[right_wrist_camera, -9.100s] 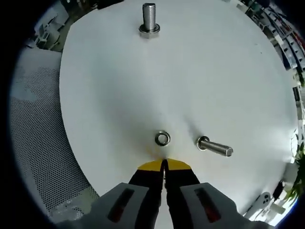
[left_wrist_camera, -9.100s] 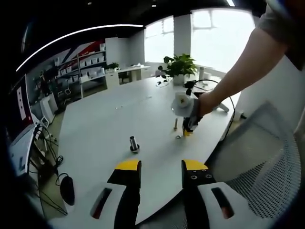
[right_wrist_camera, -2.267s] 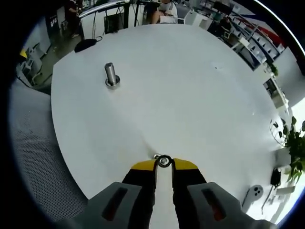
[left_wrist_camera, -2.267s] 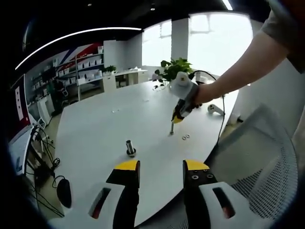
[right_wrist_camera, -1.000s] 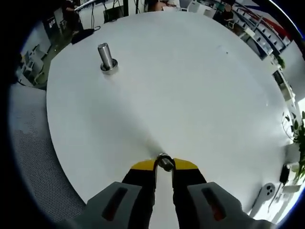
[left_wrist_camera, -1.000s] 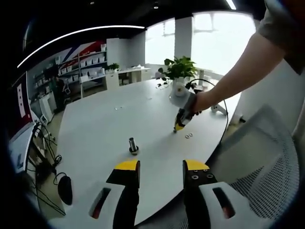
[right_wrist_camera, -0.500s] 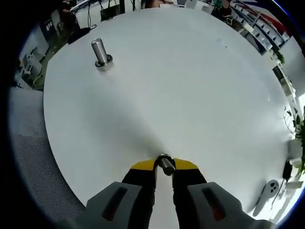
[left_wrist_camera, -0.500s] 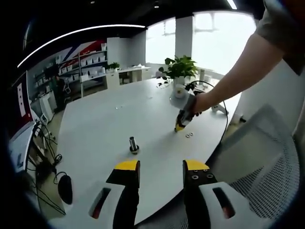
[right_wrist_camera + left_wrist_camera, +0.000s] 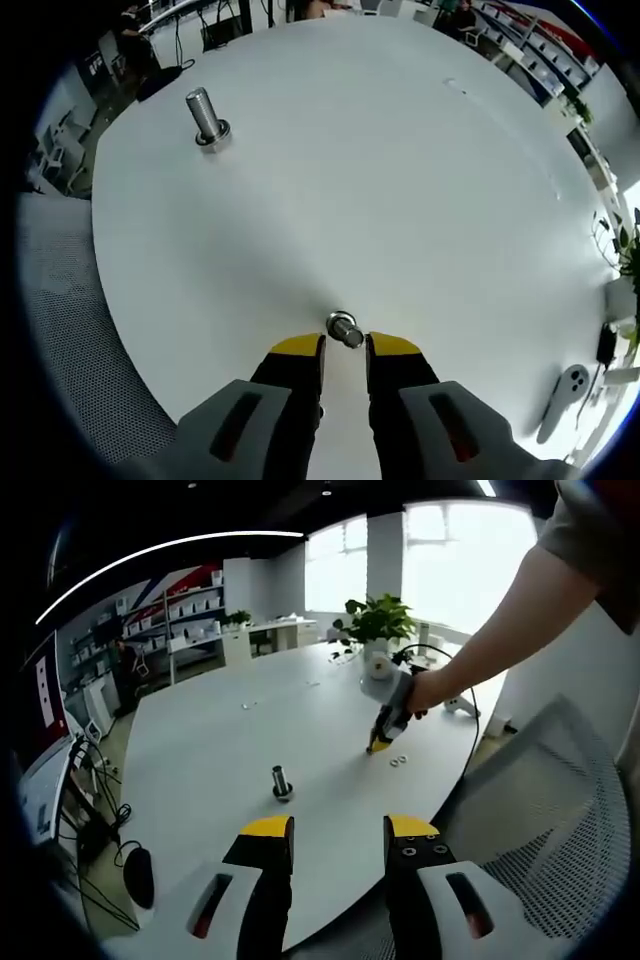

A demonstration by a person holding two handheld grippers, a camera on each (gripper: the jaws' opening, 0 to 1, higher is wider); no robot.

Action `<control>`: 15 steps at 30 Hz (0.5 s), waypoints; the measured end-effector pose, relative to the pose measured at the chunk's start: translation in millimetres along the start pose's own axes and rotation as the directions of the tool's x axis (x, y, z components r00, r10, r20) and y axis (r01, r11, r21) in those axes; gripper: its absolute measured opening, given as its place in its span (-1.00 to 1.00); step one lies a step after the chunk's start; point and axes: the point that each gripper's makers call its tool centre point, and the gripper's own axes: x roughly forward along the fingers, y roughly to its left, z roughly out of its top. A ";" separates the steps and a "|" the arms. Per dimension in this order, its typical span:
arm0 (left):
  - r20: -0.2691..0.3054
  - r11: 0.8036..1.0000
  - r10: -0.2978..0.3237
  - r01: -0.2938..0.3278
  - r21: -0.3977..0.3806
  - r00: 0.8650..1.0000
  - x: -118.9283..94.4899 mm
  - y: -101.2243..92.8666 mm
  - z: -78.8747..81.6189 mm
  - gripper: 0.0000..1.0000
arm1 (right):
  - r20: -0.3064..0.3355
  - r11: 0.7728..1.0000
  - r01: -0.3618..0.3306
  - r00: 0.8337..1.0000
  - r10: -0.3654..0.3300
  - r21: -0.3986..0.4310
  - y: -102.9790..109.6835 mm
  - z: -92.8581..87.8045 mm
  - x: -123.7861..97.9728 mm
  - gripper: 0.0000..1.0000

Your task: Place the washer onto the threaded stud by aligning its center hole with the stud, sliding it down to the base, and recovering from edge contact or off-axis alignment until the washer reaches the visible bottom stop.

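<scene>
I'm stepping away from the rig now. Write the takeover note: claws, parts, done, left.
Left claw: open, empty, over the near edge of the white round table.
Right claw: open, tips just short of the threaded steel stud.
A silver ring washer appears to sit on that stud; depth unclear.
Second upright steel stud stands apart.
Left: confirm the washer is at the base.

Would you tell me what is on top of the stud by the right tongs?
A washer rings the stud near its upper end. The stud's base and the table beneath it are hidden by the washer.
</scene>
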 end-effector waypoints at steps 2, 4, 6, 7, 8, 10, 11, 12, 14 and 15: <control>0.002 1.000 0.001 -0.001 0.002 1.000 -0.2 0.0 0.5 -0.32 | 0.001 1.000 0.006 1.000 -0.006 -0.004 -1.2 -2.2 -3.6 -0.63; 0.004 1.000 0.000 0.000 0.003 1.000 -0.1 -0.1 1.0 -0.32 | 0.002 1.000 0.008 1.000 -0.008 0.001 -3.0 -5.7 -7.7 -0.63; 0.005 1.000 -0.003 0.003 0.002 1.000 -0.2 -0.6 1.2 -0.32 | 0.004 1.000 0.015 1.000 -0.015 0.005 -6.6 -9.7 -11.5 -0.63; 0.005 1.000 -0.004 0.004 0.002 1.000 -0.2 -0.8 1.3 -0.32 | 0.002 1.000 0.019 1.000 -0.019 0.007 -9.4 -12.9 -12.9 -0.63; 0.005 1.000 -0.005 0.005 0.001 1.000 -0.3 -0.7 1.3 -0.32 | -0.001 1.000 0.019 1.000 -0.019 0.011 -11.0 -15.5 -13.6 -0.63; 0.005 1.000 -0.007 0.007 0.001 1.000 -0.3 -0.9 1.2 -0.32 | -0.006 1.000 0.022 1.000 -0.022 0.022 -14.7 -22.0 -15.4 -0.63; 0.005 1.000 -0.007 0.007 0.002 1.000 -0.2 -1.0 1.3 -0.32 | -0.009 0.999 0.026 1.000 -0.026 0.029 -16.7 -26.0 -16.5 -0.63; 0.006 1.000 -0.008 0.008 0.002 1.000 -0.2 -1.1 1.3 -0.32 | -0.010 0.999 0.026 1.000 -0.025 0.035 -17.1 -28.4 -16.8 -0.63; 0.006 1.000 -0.011 0.011 0.002 1.000 0.0 -1.3 1.0 -0.32 | -0.014 0.999 0.026 1.000 -0.025 0.044 -17.5 -33.1 -17.3 -0.63; 0.006 1.000 -0.012 0.012 0.002 1.000 0.1 -1.5 1.2 -0.32 | -0.020 0.999 0.028 0.999 -0.027 0.045 -17.6 -36.5 -17.5 -0.63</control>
